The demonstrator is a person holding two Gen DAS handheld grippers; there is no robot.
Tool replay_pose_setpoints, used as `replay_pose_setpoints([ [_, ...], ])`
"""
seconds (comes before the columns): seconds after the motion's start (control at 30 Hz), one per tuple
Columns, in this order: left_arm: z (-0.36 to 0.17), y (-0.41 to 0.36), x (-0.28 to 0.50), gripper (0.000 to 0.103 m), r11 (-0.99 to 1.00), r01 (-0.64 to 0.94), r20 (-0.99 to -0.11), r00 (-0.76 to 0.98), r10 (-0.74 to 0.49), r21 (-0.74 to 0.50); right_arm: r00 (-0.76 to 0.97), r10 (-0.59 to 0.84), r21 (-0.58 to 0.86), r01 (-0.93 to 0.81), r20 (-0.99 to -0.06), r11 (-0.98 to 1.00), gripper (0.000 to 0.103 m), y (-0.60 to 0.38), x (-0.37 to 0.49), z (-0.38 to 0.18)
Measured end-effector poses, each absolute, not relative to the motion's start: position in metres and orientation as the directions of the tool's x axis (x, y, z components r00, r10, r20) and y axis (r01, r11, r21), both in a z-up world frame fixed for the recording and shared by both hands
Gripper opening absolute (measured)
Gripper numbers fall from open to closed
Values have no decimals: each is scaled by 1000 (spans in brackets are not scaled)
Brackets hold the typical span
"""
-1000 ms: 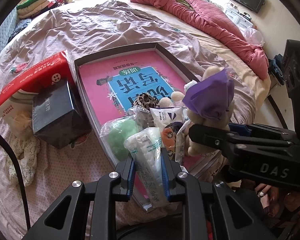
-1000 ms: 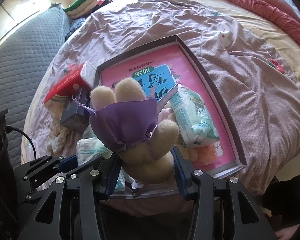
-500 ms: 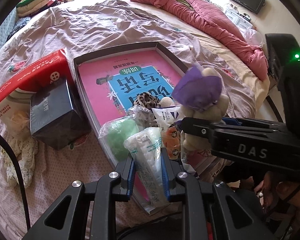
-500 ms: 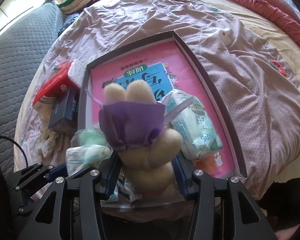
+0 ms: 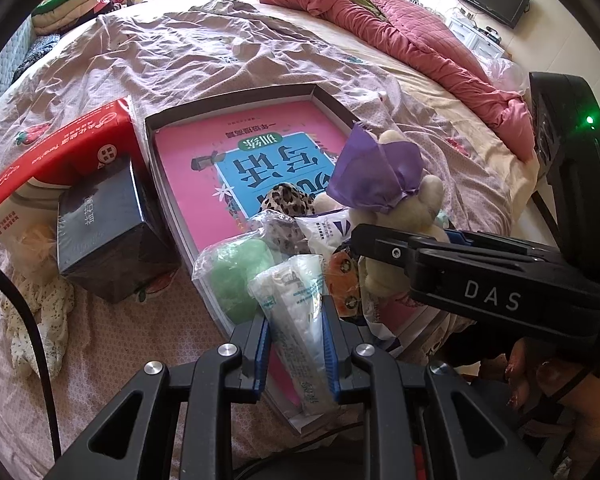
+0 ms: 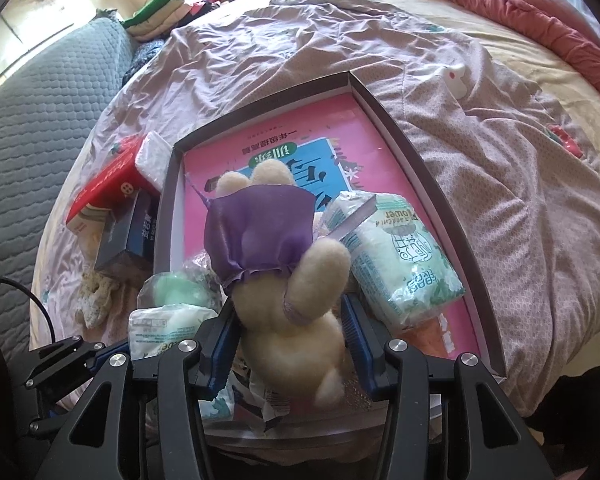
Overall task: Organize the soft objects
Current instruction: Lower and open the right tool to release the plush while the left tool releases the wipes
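Observation:
A cream plush rabbit with a purple cloth over its head is upright in my right gripper, which is shut on its body just above the near end of the tray. The same rabbit shows at the right of the left wrist view. My left gripper is shut on a white tissue pack in clear wrap at the tray's near left corner. The tray is a shallow dark-rimmed box with a pink and blue book lying in it.
At the tray's near end lie a bagged green item, a leopard-print piece and a green tissue pack. A red box, a dark box and a floral cloth sit left. A pink quilt lies far right.
My right gripper with the rabbit has shifted slightly left and inward over the tray's near end. The left gripper and its tissue pack have stayed put.

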State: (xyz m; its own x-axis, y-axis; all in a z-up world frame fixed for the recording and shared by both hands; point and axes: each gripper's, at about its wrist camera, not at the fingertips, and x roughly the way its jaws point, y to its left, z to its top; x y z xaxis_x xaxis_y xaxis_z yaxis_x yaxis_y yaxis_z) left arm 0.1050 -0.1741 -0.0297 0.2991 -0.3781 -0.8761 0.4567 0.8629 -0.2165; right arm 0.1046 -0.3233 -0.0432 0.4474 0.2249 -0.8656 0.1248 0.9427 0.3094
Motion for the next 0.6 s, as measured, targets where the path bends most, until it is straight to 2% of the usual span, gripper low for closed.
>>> replay_pose_setpoints([
  [0.37,-29,-172,106,23,864,450,-868,310,-388,-225,468,240,317,92,-850,944,52,-320,100,-38],
  [0.6,-30,-172,106,23,867,443,-869,307,-387,-230,488,231,309,83,-842,948,58,-324,95,-27],
])
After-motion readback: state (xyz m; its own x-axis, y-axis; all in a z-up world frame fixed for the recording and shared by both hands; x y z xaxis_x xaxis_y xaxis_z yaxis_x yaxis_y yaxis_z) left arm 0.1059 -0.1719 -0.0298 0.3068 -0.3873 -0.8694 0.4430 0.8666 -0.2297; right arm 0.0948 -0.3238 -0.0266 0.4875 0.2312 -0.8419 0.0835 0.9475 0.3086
